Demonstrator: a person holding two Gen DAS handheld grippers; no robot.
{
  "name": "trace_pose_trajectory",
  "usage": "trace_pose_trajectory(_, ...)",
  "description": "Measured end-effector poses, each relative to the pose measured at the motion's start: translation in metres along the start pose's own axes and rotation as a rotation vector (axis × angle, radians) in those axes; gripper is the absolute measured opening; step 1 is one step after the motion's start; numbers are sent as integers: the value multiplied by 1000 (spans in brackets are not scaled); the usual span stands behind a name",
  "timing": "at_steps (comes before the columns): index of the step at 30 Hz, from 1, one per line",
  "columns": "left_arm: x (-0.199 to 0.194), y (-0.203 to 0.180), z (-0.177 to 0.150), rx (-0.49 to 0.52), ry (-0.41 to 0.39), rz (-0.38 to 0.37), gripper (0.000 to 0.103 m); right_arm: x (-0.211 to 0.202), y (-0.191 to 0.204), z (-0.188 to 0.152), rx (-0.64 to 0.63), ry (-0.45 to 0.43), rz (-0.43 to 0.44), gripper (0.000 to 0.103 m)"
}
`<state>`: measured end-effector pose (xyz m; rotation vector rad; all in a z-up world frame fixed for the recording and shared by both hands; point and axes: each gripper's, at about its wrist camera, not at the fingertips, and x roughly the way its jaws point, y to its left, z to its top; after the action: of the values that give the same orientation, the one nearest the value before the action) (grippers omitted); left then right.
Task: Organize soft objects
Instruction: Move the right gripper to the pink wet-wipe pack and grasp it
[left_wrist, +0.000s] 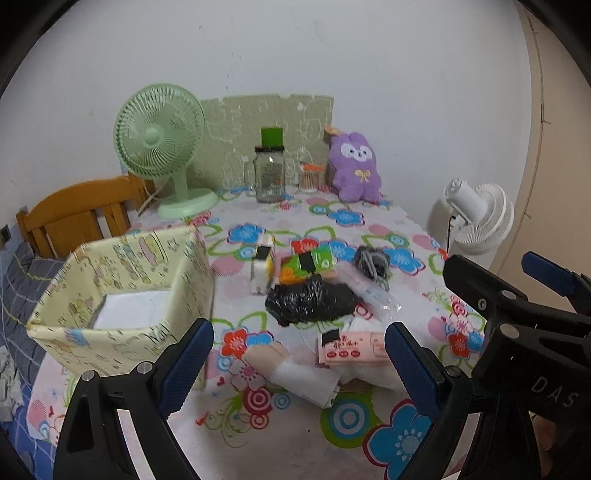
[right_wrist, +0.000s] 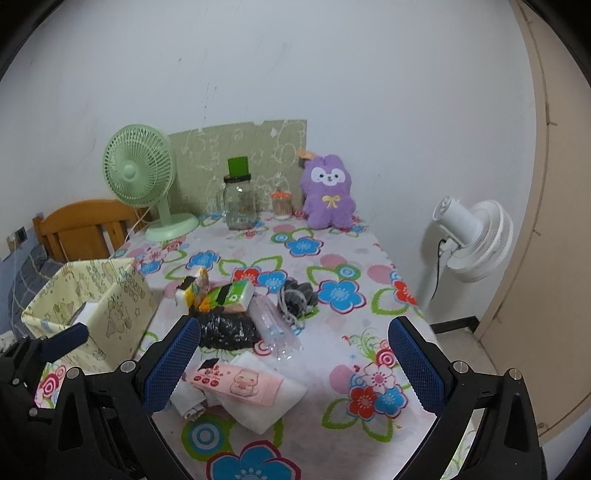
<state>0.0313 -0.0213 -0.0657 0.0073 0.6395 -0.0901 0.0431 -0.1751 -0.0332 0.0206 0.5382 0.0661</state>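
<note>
Left wrist view. Left gripper (left_wrist: 299, 365): jaws spread wide, nothing between the blue pads, raised above the floral-print tablecloth (left_wrist: 295, 435). Directly ahead and just below the gap: rolled white cloth bundle (left_wrist: 306, 376) and flat pink tissue pack with cartoon print (left_wrist: 352, 347), touching each other. Further ahead: crumpled black plastic-wrapped bundle (left_wrist: 312, 301), green tissue pack (left_wrist: 308, 264), grey knitted ball (left_wrist: 371, 260), clear plastic wrapper (left_wrist: 369, 291), clustered together. Ahead to the left: pale yellow fabric storage box with cartoon print (left_wrist: 122, 295), open-topped, a white item visible inside. At the right edge: right gripper (left_wrist: 517, 280), seen from the side, jaws apart.

Right wrist view. Right gripper: fingers wide apart, holding nothing. Pink tissue pack lying on a folded white cloth, ahead and toward the left finger. Black bundle and clear wrapper beyond. Fabric box far left, past the left finger. Purple plush rabbit (right_wrist: 328, 192) upright at the far table edge, well apart from the pile.

Step in hand, judged: approach before a pick; most soft items not yet boxed. Next move: lower over one item of the near pile, close fully, lift clear, carry left into the box. Risk: grabbing two touching items at once.
</note>
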Motion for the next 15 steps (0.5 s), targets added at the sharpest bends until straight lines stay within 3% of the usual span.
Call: trace_pose_trajectory(15,52,-3,-26,-4,157,8,88,49,17,-34,-54,122,75,103)
